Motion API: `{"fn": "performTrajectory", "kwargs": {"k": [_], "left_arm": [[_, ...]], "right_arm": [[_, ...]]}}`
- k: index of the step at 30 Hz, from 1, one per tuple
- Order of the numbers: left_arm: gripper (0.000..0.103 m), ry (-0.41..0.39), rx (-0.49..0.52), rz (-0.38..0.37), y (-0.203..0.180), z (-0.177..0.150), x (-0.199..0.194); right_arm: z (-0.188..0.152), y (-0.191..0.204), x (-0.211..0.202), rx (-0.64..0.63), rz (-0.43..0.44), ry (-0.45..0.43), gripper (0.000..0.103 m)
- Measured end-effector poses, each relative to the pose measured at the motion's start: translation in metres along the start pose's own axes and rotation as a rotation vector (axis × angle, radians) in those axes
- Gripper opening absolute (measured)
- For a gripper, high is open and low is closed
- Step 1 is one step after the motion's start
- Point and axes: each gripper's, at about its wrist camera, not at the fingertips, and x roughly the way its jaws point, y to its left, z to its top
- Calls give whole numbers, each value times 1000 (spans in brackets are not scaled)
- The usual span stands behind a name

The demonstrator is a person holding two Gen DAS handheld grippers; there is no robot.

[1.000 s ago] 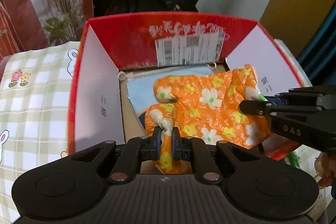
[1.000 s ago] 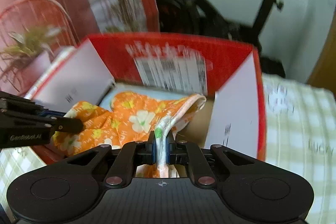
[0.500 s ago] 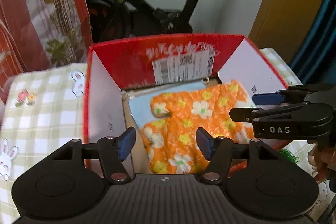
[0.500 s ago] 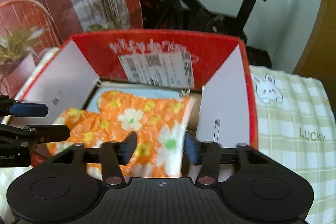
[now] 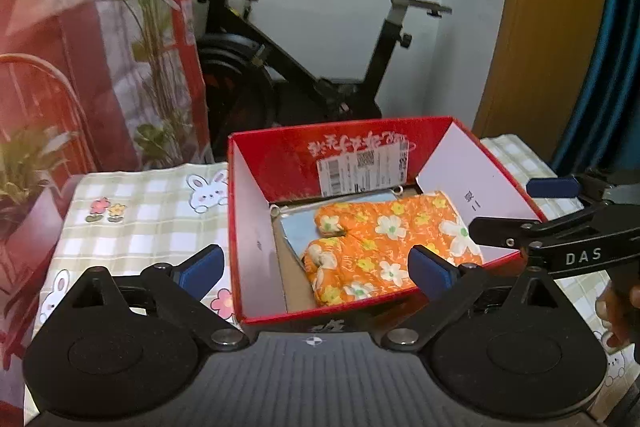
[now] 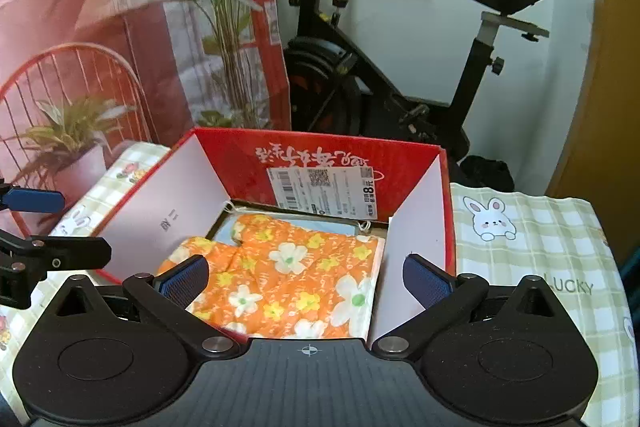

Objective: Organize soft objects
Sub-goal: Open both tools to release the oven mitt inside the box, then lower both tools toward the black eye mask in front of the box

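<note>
Orange floral oven mitt lying flat inside red cardboard box, on top of a pale blue flat item at the box floor. Mitt's cuff end riding up against the near-right wall, as seen from left wrist view; not fully level.

Left gripper spread wide, nothing between the fingers, hovering above the box's near rim. Right gripper likewise wide apart and empty, poised over the mitt without touching it.

Progress, as a judgement: this mitt counts as stowed; placing step looks finished. Possibly left: flattening the raised cuff, fetching further soft items. No other soft objects in sight on the checked tablecloth covering the worktop, so remaining workload cannot be told.

Hard to make out: nature of the pale blue item, mostly covered by the mitt. Box's near wall cut off by gripper bodies in both views. Worktop edges nearest the person out of frame. A bit of hand showing at lower right of left wrist view, partly cropped. Exercise bike and potted plants behind, not involved.
</note>
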Motion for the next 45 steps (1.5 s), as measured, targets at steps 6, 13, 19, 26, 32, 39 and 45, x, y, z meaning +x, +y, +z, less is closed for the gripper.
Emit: {"fn": "performTrajectory", "kwargs": {"k": [6, 13, 19, 26, 32, 39, 45], "left_arm": [[100, -44, -46, 7, -2, -15, -24], [100, -67, -81, 3, -2, -37, -41], [99, -83, -69, 32, -4, -59, -51], [99, -90, -109, 34, -6, -79, -51], [99, -82, -136, 36, -7, -87, -45], [99, -67, -156, 38, -7, -93, -38], [99, -79, -182, 16, -7, -96, -40]], "right_arm": [[-16, 7, -30, 2, -4, -65, 103], [-41, 14, -59, 18, 6, -112, 103], [-71, 21, -78, 28, 0, -159, 103], [-108, 27, -85, 43, -16, -158, 103], [-122, 30, -84, 36, -13, -143, 103], [-126, 28, -80, 40, 5, -135, 103], [-129, 28, -77, 33, 1, -116, 103]]}}
